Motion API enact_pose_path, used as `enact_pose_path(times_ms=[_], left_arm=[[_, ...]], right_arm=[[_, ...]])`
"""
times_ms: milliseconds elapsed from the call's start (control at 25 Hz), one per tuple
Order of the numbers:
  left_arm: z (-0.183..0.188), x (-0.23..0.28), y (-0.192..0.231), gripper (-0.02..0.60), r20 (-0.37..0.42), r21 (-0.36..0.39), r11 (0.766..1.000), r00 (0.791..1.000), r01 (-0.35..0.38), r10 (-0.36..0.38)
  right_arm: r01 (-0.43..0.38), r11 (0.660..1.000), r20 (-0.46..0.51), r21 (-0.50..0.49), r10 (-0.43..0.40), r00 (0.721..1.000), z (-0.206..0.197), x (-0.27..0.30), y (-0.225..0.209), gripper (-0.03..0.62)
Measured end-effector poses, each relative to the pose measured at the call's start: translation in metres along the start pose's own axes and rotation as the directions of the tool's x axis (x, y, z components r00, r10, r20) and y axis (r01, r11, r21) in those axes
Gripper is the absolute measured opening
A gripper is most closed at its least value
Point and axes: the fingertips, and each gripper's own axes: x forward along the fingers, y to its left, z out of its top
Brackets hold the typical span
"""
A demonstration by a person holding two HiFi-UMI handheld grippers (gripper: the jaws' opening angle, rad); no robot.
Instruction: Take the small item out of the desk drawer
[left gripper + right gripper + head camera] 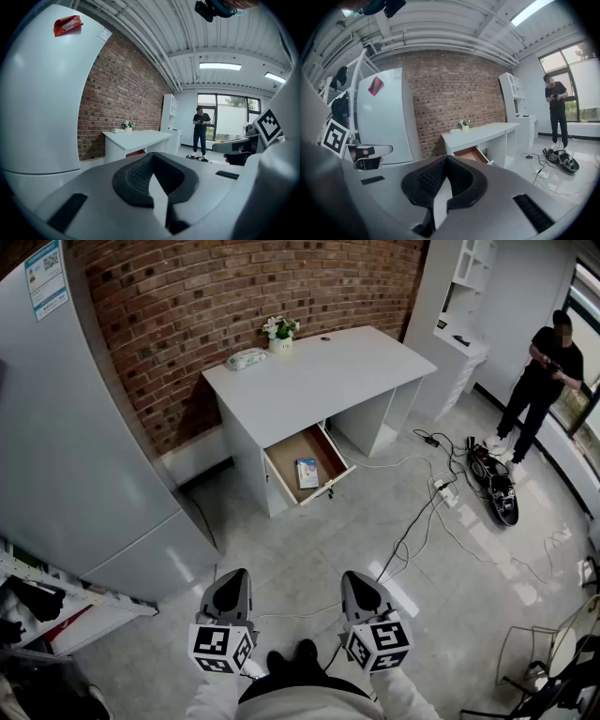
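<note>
holding left tongs (230, 576) and right tongs (361, 579) clenched and empty, well apart from the small item (307, 472), flat on the floor of the open drawer (298, 448) below the tabletop (319, 381). could catch a foot on the floor cables (410, 531) while walking over; could also skid over so flat a thing and shove it toward the drawer's back.

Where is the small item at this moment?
In the head view, the small item lies inside the open drawer under the white desk's left end.
</note>
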Motion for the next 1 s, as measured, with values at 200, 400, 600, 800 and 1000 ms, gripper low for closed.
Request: enact_pose_path(times_ms=[200,400,600,800,1000], left_arm=[[0.015,-0.005,-0.005,0.015,0.031,0.004,1.0,1.0,-0.003,0.003],[0.023,-0.005,-0.014,0.015,0.051,0.015,1.0,0.999,-0.005,0.005],[0.025,-0.002,-0.02,0.015,0.051,0.023,1.0,0.999,0.0,-0.001],[0.026,0.004,-0.025,0.015,0.057,0.025,1.0,0.998,-0.01,0.009],[0.026,0.01,-0.035,0.015,0.055,0.033,0.999,0.998,-0.013,0.011]], right_arm=[[-0.006,1.0,0.054,0.005,0.006,0.999,0.018,-0.017,-0.006,0.023],[-0.007,1.0,0.075,0.01,0.006,0.997,0.022,-0.025,-0.016,0.023],[-0.013,1.0,0.067,0.019,0.012,0.998,0.02,-0.019,-0.017,0.023],[-0.011,1.0,0.049,0.026,0.01,0.999,0.017,-0.013,-0.027,0.023],[-0.028,0.999,0.032,0.039,0.026,0.999,0.014,-0.011,-0.037,0.026]])
